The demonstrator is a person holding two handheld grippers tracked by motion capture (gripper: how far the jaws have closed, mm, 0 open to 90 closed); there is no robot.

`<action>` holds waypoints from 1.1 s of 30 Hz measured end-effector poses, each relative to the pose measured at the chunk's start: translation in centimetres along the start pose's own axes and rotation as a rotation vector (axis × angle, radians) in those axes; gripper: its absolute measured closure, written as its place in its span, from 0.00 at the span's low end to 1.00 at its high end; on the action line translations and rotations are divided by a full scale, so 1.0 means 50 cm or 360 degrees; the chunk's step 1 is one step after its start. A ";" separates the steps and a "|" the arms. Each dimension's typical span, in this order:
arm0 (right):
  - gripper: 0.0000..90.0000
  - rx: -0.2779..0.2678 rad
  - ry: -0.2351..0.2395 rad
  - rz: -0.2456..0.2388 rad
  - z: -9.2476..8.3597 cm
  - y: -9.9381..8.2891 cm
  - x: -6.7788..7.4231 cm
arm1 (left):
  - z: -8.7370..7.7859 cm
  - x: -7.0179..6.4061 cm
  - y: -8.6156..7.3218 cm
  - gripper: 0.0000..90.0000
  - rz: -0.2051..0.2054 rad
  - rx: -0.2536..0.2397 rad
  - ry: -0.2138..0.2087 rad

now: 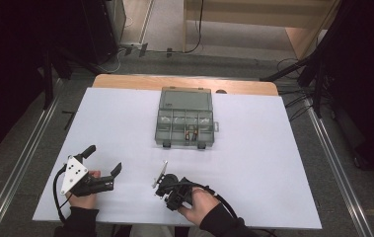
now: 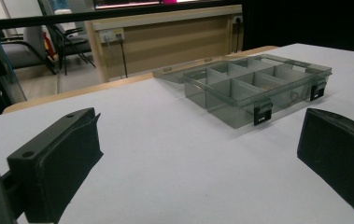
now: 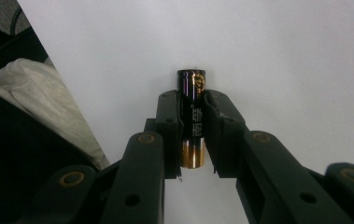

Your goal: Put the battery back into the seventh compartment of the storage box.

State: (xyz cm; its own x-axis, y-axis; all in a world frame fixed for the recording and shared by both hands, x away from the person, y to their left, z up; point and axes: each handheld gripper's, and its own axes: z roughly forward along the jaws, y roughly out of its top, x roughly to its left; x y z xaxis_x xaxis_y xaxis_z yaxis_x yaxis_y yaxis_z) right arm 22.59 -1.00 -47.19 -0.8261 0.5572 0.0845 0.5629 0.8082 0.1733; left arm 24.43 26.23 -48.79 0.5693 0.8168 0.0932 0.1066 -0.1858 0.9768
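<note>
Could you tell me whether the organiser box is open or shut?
Open: the box has its lid folded back flat, compartments exposed.

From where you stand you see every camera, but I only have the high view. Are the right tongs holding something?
Observer: Yes. The right gripper view shows the right tongs shut on a battery, dark with gold ends.
Operator: And the left tongs, are they holding anything?
Observer: No. In the left gripper view the left tongs stand wide open with bare white table between the jaws.
Operator: What do those left tongs point at?
Observer: At the clear compartment box; its lid lies open behind it, and two black latches hang on its near wall.
</note>
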 end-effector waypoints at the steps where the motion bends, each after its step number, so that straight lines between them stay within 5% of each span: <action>1: 0.86 -0.0006 0.0002 0.0007 0.000 -0.001 -0.001 | 0.000 0.000 0.000 0.00 -0.0001 -0.0001 0.0003; 12: 0.86 -0.0100 0.0064 0.0092 -0.027 -0.010 -0.024 | -0.002 0.000 0.002 0.00 0.0005 -0.0008 0.0003; 23: 0.86 -0.0307 0.0080 0.0260 -0.085 -0.010 -0.070 | -0.006 0.006 0.004 0.00 -0.0010 -0.0024 0.0023; 29: 0.86 -0.0354 0.0079 0.0310 -0.090 -0.013 -0.090 | -0.005 0.006 0.004 0.00 -0.0007 -0.0017 0.0024; 33: 0.86 -0.0477 0.0044 0.0377 -0.098 -0.017 -0.109 | -0.006 0.007 0.004 0.00 -0.0004 -0.0018 0.0025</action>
State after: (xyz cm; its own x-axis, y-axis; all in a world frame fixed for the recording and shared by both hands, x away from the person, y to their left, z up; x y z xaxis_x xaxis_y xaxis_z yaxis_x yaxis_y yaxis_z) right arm 26.47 -5.65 -43.00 -0.6769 0.7131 0.1825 0.7084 0.5639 0.4245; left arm 24.42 26.63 -48.52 0.5560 0.8259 0.0939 0.0988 -0.1778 0.9791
